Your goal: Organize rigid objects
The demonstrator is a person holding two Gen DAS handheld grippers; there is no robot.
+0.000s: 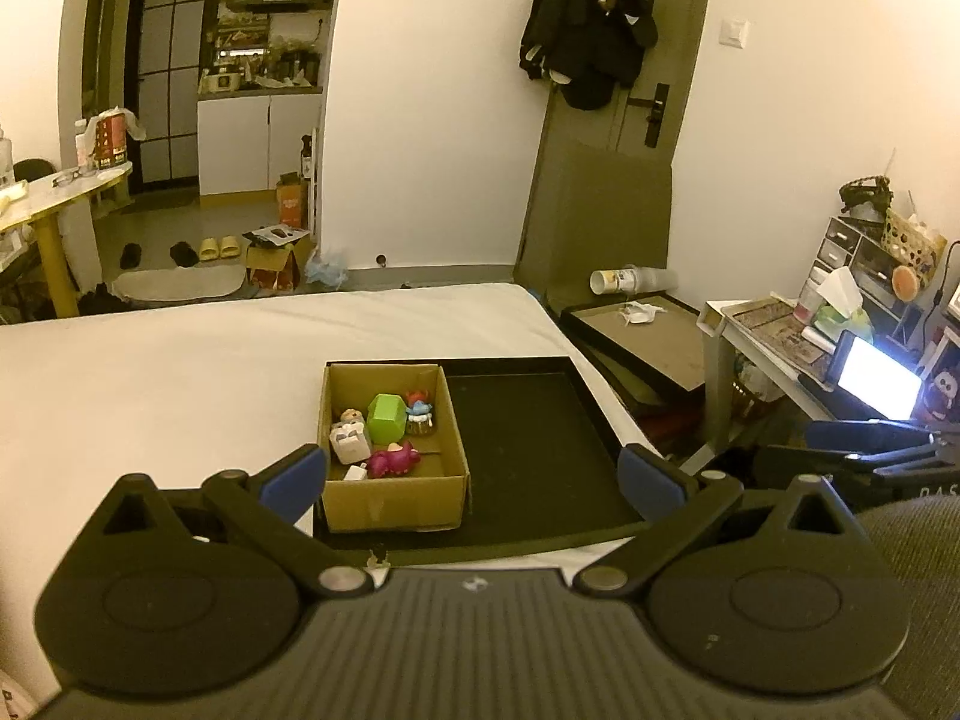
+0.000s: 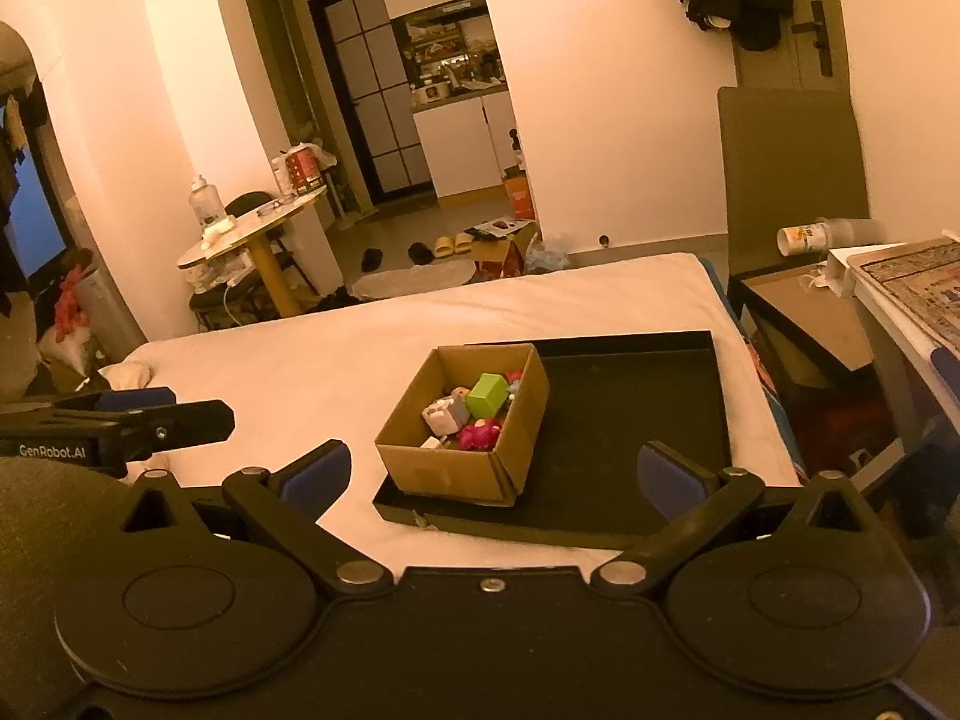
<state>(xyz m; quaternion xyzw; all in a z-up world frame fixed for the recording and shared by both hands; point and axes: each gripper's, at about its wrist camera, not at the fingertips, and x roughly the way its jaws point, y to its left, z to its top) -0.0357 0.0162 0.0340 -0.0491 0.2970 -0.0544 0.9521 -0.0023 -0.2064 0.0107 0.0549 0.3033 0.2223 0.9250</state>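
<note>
While both tongs [image 1: 471,474] [image 2: 493,471] hang spread, small toys [image 1: 384,435] fill the cardboard box [image 1: 393,501] on the black tray [image 1: 540,438].

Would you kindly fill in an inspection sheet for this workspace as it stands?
Surface: white bed carrying a black tray.
Job's things: cardboard box on the tray's left part, holding a green block, pink toy and small figures.
Clutter: desk organiser at right.
Grippers: left hand-held gripper and right hand-held gripper, both open, empty.
Cables: nothing seen.
Surroundings: slippers, hanging coats.
</note>
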